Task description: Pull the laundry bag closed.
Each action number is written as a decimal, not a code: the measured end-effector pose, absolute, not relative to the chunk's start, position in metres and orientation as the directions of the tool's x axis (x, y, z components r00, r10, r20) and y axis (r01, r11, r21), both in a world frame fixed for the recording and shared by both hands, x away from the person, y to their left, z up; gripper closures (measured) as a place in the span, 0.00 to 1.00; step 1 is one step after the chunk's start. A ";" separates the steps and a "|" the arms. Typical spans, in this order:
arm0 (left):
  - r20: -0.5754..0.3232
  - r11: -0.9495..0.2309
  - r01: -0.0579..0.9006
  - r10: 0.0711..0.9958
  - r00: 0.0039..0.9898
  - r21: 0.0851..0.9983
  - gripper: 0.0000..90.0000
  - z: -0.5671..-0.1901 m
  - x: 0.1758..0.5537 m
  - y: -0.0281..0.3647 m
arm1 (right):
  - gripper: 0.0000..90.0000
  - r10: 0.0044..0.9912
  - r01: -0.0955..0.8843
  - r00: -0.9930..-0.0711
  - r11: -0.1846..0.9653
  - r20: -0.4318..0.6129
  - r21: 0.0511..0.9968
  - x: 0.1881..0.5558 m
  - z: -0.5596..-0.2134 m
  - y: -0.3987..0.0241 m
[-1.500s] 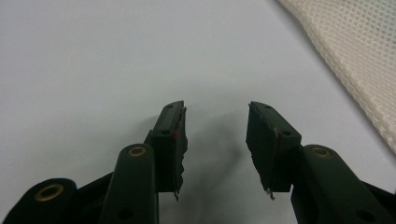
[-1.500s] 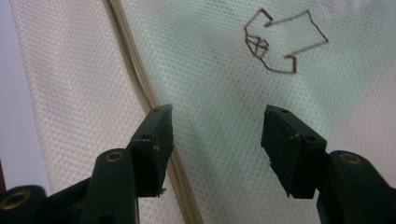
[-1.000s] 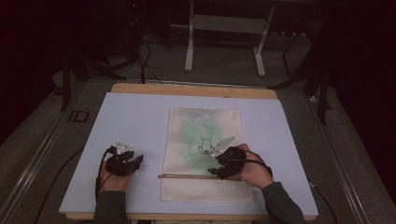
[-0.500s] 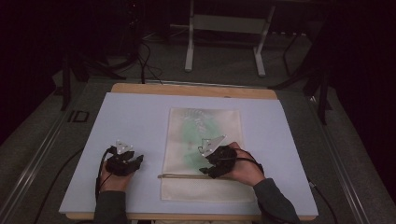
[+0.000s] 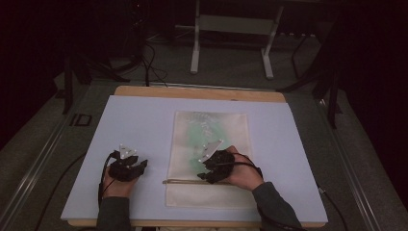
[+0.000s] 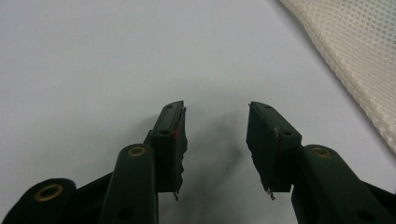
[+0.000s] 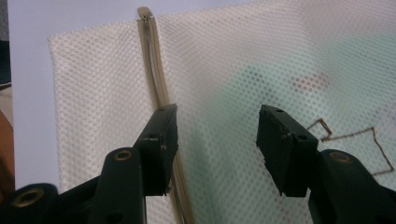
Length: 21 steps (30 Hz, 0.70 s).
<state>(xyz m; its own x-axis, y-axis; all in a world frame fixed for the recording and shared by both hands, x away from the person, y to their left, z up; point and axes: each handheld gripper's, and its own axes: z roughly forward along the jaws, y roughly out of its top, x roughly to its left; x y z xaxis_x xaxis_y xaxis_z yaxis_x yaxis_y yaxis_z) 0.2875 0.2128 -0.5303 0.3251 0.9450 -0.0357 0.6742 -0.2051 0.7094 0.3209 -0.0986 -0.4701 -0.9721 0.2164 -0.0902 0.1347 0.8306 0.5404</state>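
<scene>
A cream mesh bag (image 5: 211, 126) lies flat on the pale board (image 5: 139, 125), with something green (image 5: 208, 135) showing through the mesh. Its tan zipper (image 5: 185, 181) runs across the near end. My right gripper (image 5: 203, 176) hovers low over that zipper, pointing left. In the right gripper view the right gripper (image 7: 215, 140) is open; its jaws have just been closing a little, and the left one stands over the zipper (image 7: 156, 79), with only mesh (image 7: 224, 56) between them. My left gripper (image 5: 140, 166) rests left of the bag. The left gripper view shows the left gripper (image 6: 215, 140) open over bare board, the bag's edge (image 6: 359, 60) at the right.
The board sits on a wooden table (image 5: 202, 93) whose edge shows at the back. A metal stand (image 5: 231, 29) and cables (image 5: 149, 62) are on the dark floor beyond. A brown outline (image 7: 355, 140) shows through the mesh by the right jaw.
My right hand has slid left across the bag toward the zipper's left part. The left hand has stayed where it was.
</scene>
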 end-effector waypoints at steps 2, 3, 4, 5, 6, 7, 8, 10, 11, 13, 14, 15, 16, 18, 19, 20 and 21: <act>-0.037 -0.205 0.675 0.945 0.325 0.709 0.63 -0.530 0.288 0.213 | 0.54 0.211 0.131 -0.973 0.832 -0.090 0.540 0.321 -0.471 -0.096; -0.037 -0.204 0.674 0.945 0.325 0.709 0.63 -0.530 0.288 0.213 | 0.54 0.207 0.128 -0.974 0.832 -0.088 0.540 0.321 -0.471 -0.094; -0.037 -0.205 0.674 0.945 0.326 0.709 0.63 -0.530 0.287 0.213 | 0.54 0.208 0.130 -0.974 0.833 -0.086 0.537 0.321 -0.471 -0.093; -0.036 -0.206 0.674 0.944 0.327 0.709 0.63 -0.530 0.287 0.213 | 0.54 0.206 0.127 -0.975 0.833 -0.088 0.539 0.321 -0.471 -0.092; -0.036 -0.206 0.674 0.944 0.327 0.709 0.63 -0.530 0.288 0.213 | 0.54 0.202 0.122 -0.975 0.833 -0.091 0.540 0.321 -0.472 -0.090; -0.036 -0.206 0.674 0.945 0.326 0.709 0.63 -0.530 0.287 0.213 | 0.54 0.202 0.123 -0.975 0.831 -0.090 0.542 0.321 -0.472 -0.089; -0.036 -0.205 0.674 0.945 0.326 0.709 0.63 -0.530 0.287 0.213 | 0.54 0.200 0.123 -0.976 0.832 -0.086 0.541 0.321 -0.472 -0.088; -0.035 -0.206 0.674 0.945 0.326 0.709 0.63 -0.530 0.287 0.213 | 0.54 0.194 0.115 -0.977 0.832 -0.090 0.543 0.321 -0.472 -0.085; -0.036 -0.206 0.674 0.945 0.326 0.709 0.63 -0.530 0.287 0.213 | 0.54 0.190 0.113 -0.978 0.832 -0.088 0.542 0.321 -0.472 -0.084; -0.035 -0.207 0.674 0.945 0.326 0.709 0.63 -0.530 0.287 0.213 | 0.54 0.186 0.109 -0.979 0.833 -0.088 0.543 0.320 -0.473 -0.081; -0.034 -0.207 0.674 0.945 0.327 0.709 0.63 -0.530 0.287 0.213 | 0.55 0.183 0.106 -0.979 0.832 -0.089 0.544 0.320 -0.473 -0.079; -0.035 -0.207 0.674 0.945 0.326 0.709 0.63 -0.530 0.287 0.213 | 0.55 0.181 0.108 -0.980 0.833 -0.084 0.542 0.320 -0.473 -0.078; -0.036 -0.206 0.675 0.945 0.326 0.709 0.63 -0.530 0.287 0.213 | 0.55 0.180 0.107 -0.980 0.833 -0.083 0.543 0.320 -0.474 -0.076; -0.035 -0.206 0.674 0.945 0.326 0.709 0.63 -0.530 0.287 0.213 | 0.55 0.176 0.104 -0.981 0.833 -0.082 0.543 0.320 -0.475 -0.074; -0.035 -0.207 0.674 0.944 0.327 0.709 0.63 -0.530 0.287 0.213 | 0.55 0.175 0.104 -0.981 0.833 -0.080 0.543 0.320 -0.475 -0.073; -0.036 -0.207 0.675 0.944 0.327 0.709 0.63 -0.530 0.287 0.213 | 0.55 0.175 0.106 -0.982 0.831 -0.075 0.545 0.320 -0.476 -0.072; -0.038 -0.205 0.675 0.945 0.326 0.709 0.63 -0.530 0.287 0.213 | 0.55 0.172 0.103 -0.982 0.833 -0.077 0.544 0.320 -0.477 -0.071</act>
